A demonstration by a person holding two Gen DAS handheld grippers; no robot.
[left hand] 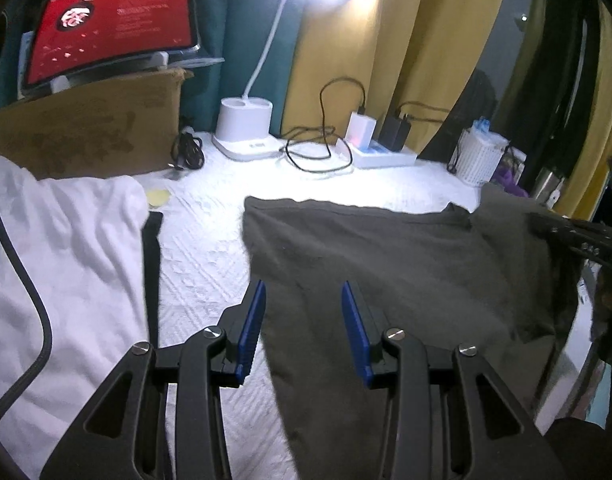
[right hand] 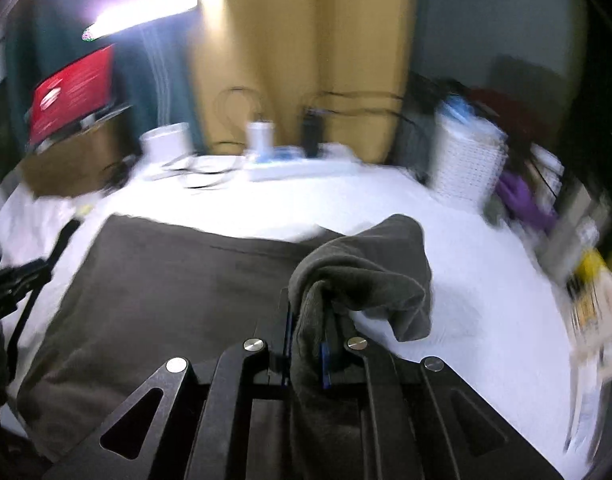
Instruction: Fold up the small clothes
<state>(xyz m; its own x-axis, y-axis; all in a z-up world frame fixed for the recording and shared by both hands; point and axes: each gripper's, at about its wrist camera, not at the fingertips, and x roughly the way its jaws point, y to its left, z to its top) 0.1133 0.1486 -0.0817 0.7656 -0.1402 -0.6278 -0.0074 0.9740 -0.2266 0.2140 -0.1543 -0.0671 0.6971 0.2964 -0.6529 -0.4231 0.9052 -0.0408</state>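
Note:
A dark grey garment lies spread flat on the white quilted bedspread. My left gripper hovers open over the garment's left edge, and its blue pads touch nothing. In the right wrist view, my right gripper is shut on a bunched fold of the same garment. That lifted part droops over the fingers and hides the pads. The right gripper also shows at the right edge of the left wrist view, holding the garment's raised right side.
A white cloth lies at the left with a black strap beside it. At the back stand a cardboard box with a red-screen tablet, a white lamp base, a power strip with cables, and a white basket.

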